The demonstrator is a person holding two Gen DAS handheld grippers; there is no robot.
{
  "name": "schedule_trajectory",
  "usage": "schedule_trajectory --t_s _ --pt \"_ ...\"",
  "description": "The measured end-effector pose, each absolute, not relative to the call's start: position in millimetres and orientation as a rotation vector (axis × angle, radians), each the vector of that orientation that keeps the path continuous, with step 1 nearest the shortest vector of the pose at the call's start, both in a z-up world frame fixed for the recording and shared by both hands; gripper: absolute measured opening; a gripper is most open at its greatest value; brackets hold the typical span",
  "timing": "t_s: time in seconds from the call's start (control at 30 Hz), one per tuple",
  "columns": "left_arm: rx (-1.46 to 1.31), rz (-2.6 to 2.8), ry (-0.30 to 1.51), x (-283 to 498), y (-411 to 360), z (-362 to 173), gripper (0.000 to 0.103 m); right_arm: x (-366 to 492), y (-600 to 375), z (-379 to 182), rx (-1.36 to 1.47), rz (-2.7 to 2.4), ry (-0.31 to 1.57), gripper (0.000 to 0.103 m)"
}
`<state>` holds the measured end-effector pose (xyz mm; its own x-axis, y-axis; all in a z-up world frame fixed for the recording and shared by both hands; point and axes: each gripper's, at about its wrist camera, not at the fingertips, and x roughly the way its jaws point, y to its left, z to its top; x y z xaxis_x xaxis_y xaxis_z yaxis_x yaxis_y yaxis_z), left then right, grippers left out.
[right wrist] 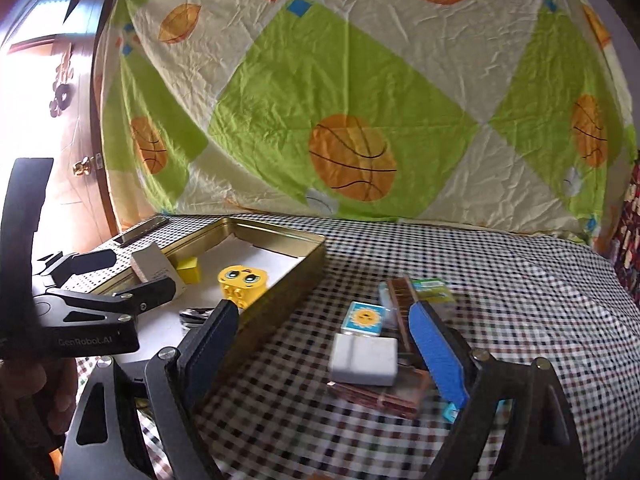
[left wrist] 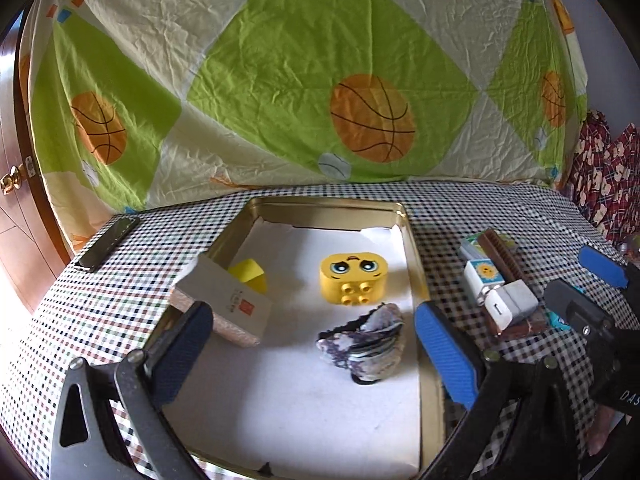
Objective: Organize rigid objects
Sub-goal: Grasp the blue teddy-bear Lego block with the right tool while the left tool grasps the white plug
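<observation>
Gold metal tin (left wrist: 414, 256), rounded corners

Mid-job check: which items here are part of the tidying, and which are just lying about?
Job:
- tin tray
- yellow face block
- yellow wedge
- white box
- shell
- white adapter
- sun card
- brown comb

Lying about:
- basketball sheet
- checked cloth
- dark bar
</observation>
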<state>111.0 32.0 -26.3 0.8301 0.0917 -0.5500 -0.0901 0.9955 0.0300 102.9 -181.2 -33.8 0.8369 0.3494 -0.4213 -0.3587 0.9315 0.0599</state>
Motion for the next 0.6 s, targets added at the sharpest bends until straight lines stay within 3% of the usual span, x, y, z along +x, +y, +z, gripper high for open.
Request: schedule_trajectory --t_s 0.27,0.6 --pt "-0.007 0.028 0.567 111 -21 -28 0.103 118 -249 -46 0.038 0.182 0.500 0.089" --pt "0.025 -0.018 0.573 123 -69 -36 0.103 140 -254 -62 0.033 0.239 0.656 0.089"
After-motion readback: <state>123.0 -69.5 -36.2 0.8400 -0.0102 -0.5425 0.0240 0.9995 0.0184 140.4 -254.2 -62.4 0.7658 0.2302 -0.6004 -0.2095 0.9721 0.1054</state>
